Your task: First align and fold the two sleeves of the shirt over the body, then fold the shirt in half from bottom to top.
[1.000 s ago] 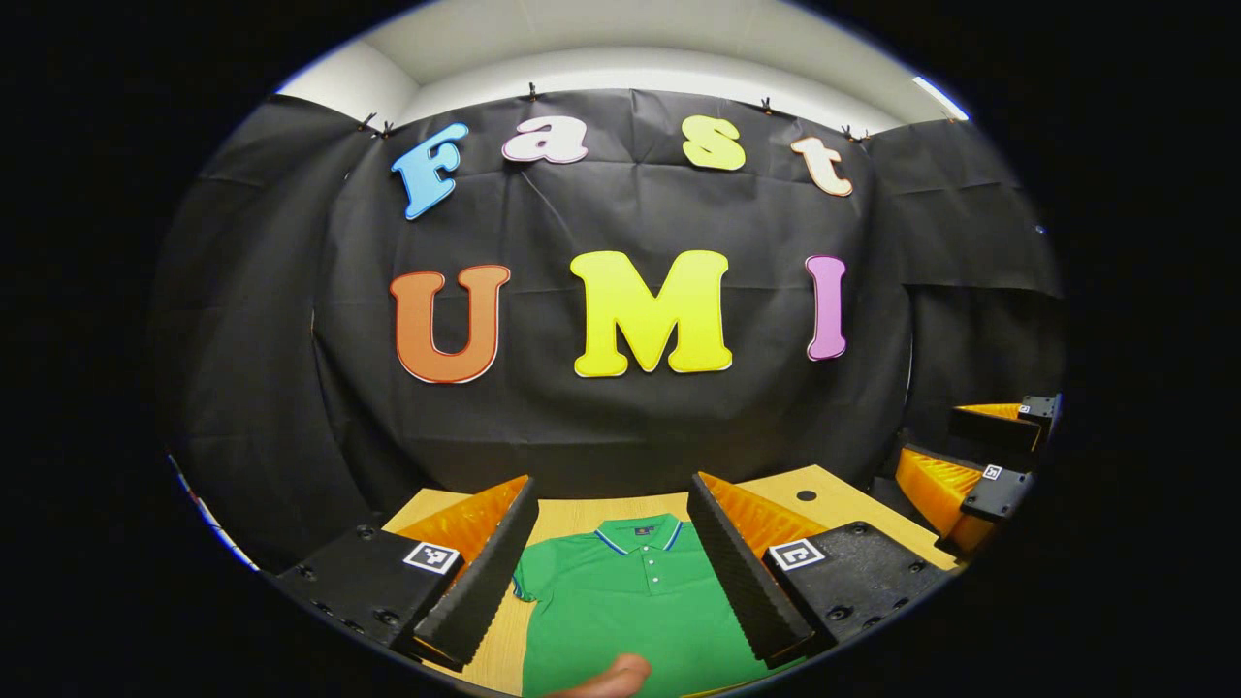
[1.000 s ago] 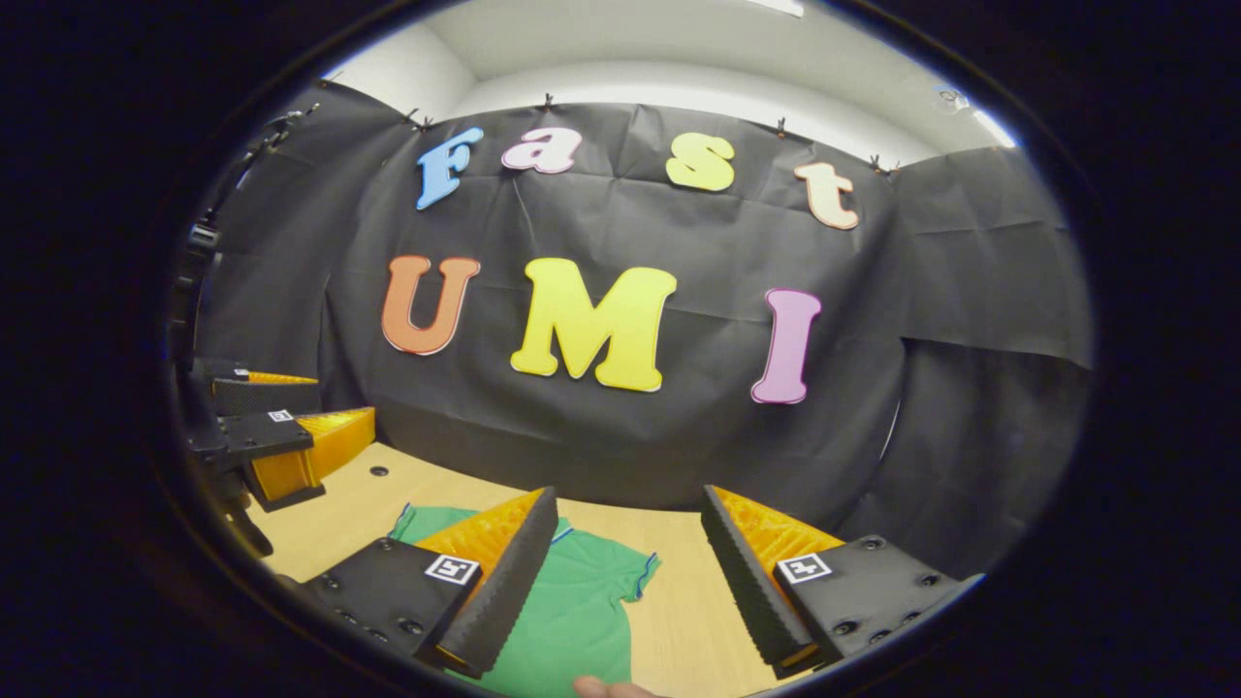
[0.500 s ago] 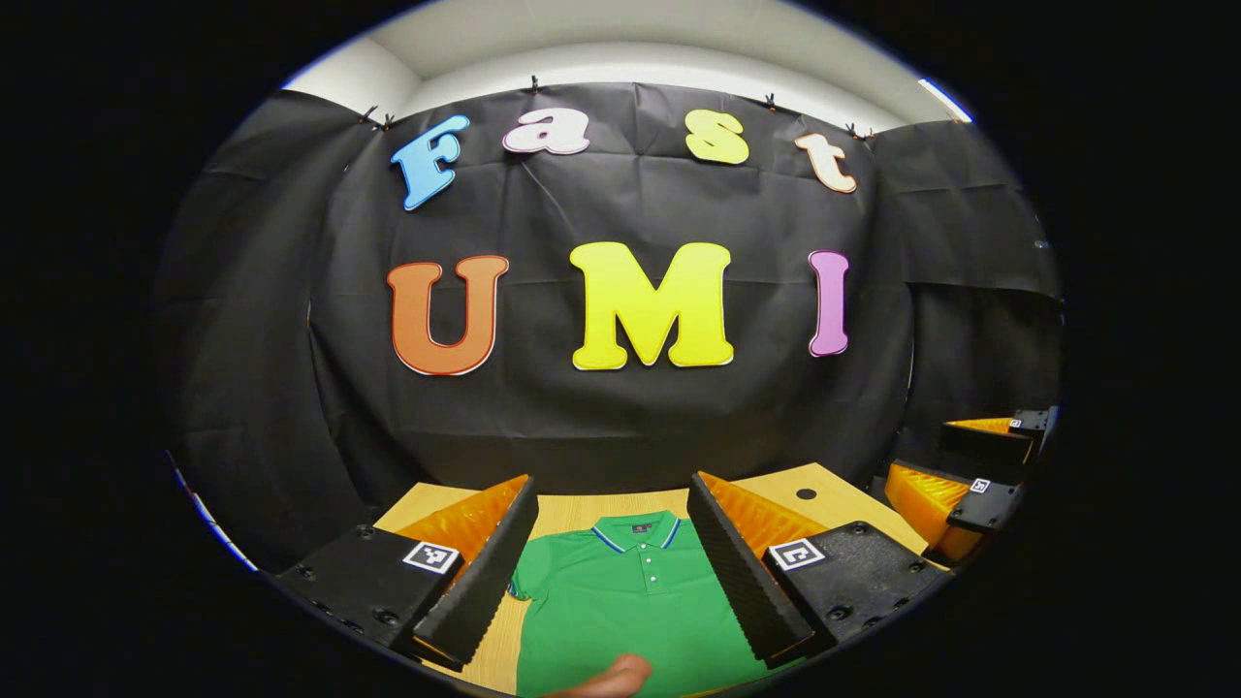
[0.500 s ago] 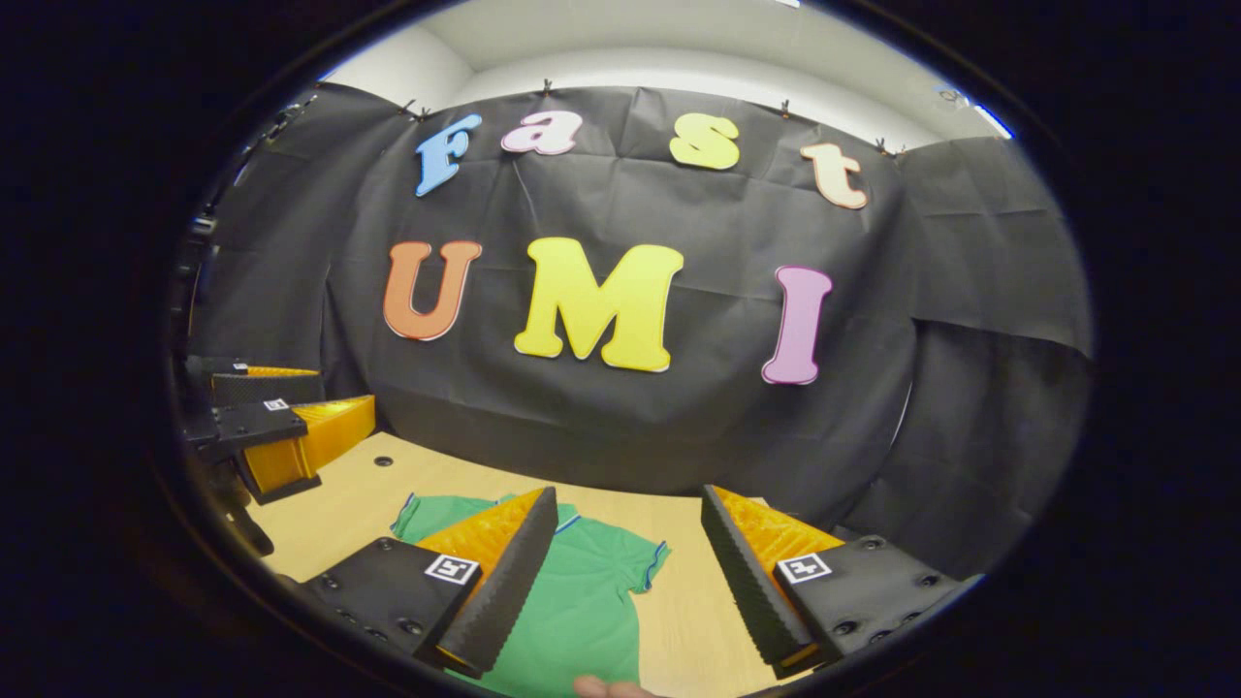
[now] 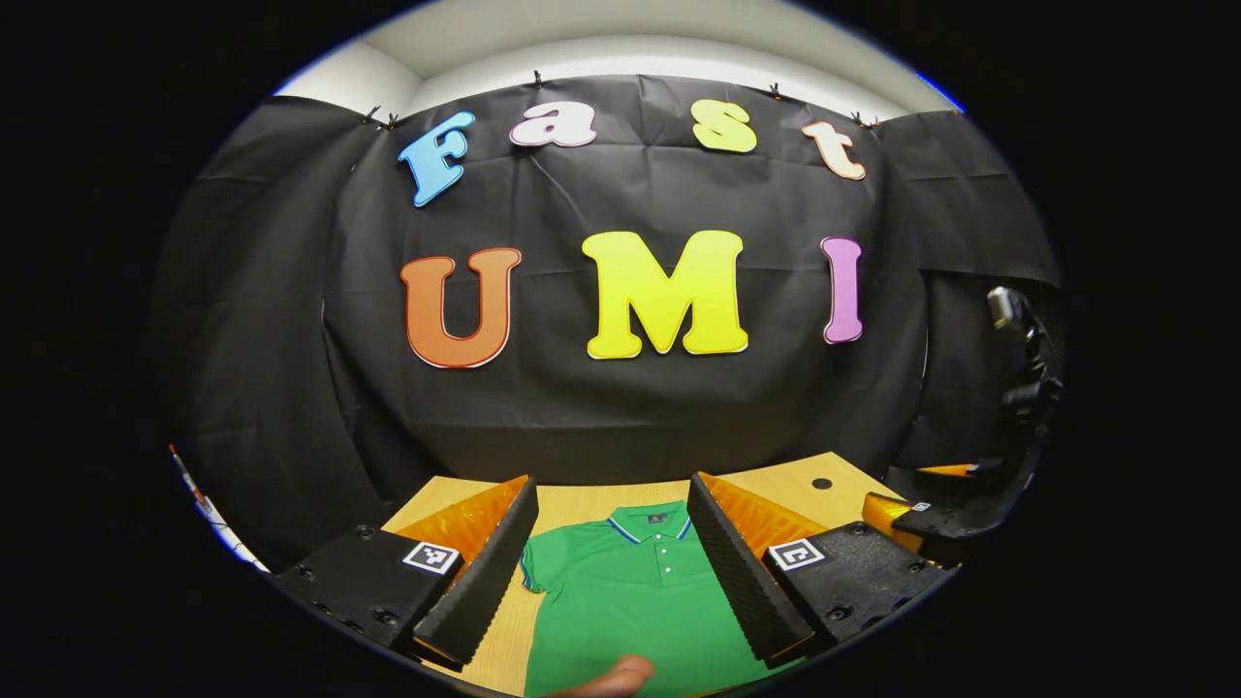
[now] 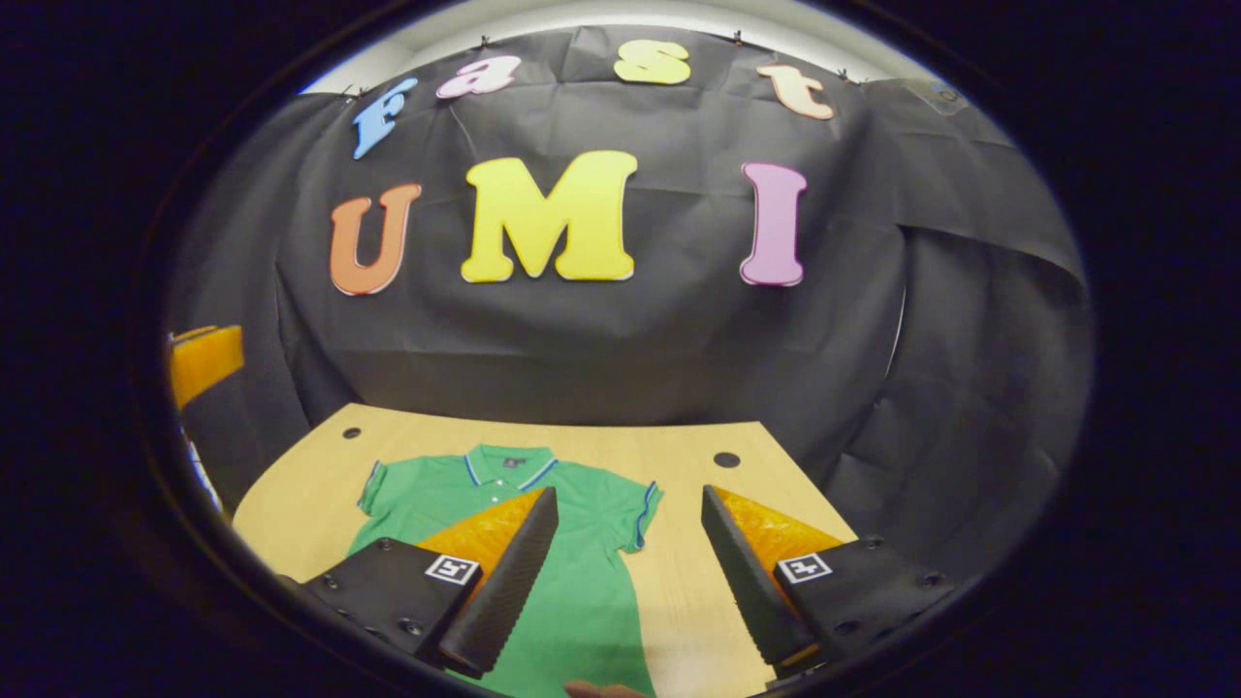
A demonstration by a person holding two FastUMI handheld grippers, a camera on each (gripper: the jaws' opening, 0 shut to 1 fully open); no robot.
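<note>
A green polo shirt (image 6: 572, 582) with a blue-trimmed collar lies flat and face up on the wooden table (image 6: 776, 485), both short sleeves spread out. My right gripper (image 6: 628, 492) hangs open above the shirt's right shoulder and sleeve (image 6: 645, 509), holding nothing. In the left gripper view the shirt (image 5: 630, 591) lies between the fingers of my open left gripper (image 5: 611, 485), which hovers above its chest, collar (image 5: 652, 523) ahead. The right gripper (image 5: 931, 514) shows low at the right edge of that view. The left gripper (image 6: 204, 359) shows at the far left of the right gripper view.
The table has a round hole near each back corner (image 6: 351, 432) (image 6: 726, 459). The black cloth wall (image 6: 601, 359) stands just behind the table's far edge. A fingertip of the holding hand (image 5: 611, 679) pokes in at the bottom.
The right gripper has tipped downward, so more of the table and the shirt's whole upper half show now. In the left gripper view it has dropped lower at the right edge. Both stay open.
</note>
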